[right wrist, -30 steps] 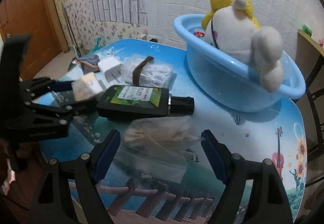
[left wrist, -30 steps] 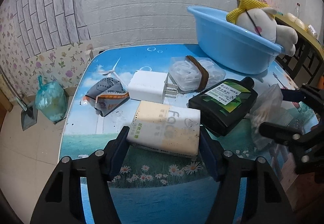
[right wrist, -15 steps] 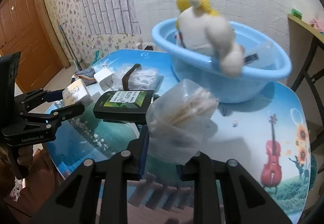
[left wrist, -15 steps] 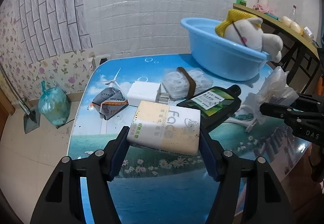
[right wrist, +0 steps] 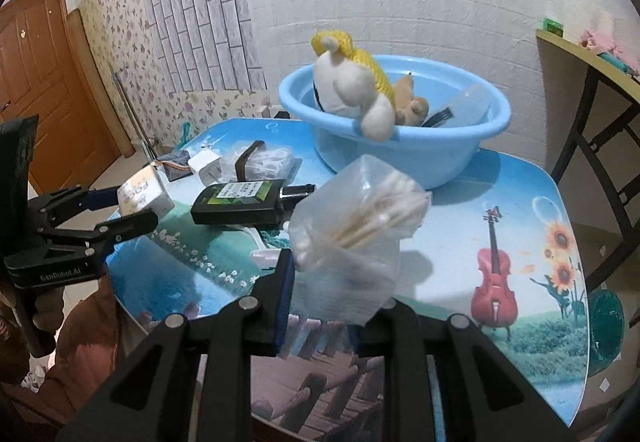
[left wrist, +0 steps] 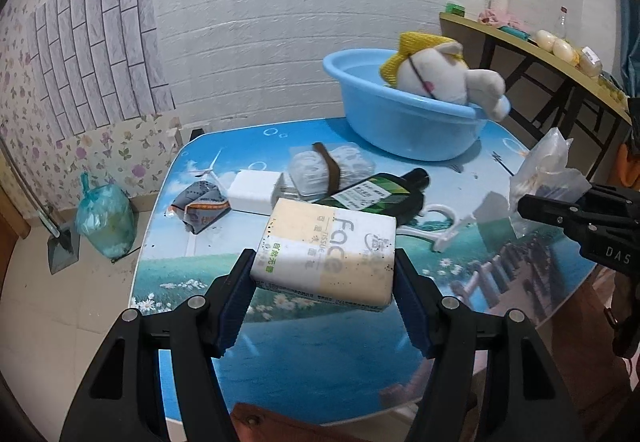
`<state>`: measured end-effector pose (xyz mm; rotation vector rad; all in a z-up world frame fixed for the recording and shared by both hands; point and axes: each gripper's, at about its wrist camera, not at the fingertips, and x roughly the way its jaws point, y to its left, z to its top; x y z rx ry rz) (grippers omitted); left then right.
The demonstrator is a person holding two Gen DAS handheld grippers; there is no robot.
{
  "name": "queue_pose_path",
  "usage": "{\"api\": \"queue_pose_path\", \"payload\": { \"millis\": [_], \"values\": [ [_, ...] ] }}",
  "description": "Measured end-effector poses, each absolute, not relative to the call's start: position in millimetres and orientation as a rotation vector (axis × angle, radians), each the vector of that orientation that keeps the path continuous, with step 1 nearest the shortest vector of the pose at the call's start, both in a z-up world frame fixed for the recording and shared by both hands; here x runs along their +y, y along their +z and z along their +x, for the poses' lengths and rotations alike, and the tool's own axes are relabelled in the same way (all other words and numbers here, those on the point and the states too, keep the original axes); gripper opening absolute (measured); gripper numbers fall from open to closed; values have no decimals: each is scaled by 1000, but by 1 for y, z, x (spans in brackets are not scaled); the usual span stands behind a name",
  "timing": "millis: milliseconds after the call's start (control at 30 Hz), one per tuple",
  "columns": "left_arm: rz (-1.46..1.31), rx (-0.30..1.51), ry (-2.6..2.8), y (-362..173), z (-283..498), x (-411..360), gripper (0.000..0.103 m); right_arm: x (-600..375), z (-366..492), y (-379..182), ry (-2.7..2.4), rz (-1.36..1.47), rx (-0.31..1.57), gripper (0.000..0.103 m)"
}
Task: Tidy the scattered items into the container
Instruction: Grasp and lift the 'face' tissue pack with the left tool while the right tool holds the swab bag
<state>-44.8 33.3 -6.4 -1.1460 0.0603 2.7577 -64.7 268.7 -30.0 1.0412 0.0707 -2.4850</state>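
The thin cotton swab bag (right wrist: 352,226), pinched by the right gripper (right wrist: 332,290) at lower centre, could slip out or spill, since only slack plastic is caught. The tissue pack (left wrist: 326,248), clamped across its width in the left gripper (left wrist: 324,282), looks soft and squashable. Both hang above the surface (right wrist: 520,202), short of the blue basin (right wrist: 400,150) at upper centre, where a plush toy (right wrist: 352,90) crowds the rim.

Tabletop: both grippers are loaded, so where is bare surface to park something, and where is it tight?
Bare table lies to the right of the blue basin, around the violin print, and along the near edge below the black bottle. It is crowded on the far left, where the charger, foil packet and banded bag bunch together.
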Motion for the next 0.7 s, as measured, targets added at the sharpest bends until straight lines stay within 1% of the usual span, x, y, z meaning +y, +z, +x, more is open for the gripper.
{"api": "queue_pose_path", "payload": {
  "millis": [367,700],
  "values": [
    [-1085,28,2746,16,-36,44,65,278,-48,-11,-2509,968,41,23],
    [-1065,9,2745,29,-36,48,65,282,-49,-6,-2516,952,22,23]
  ]
}}
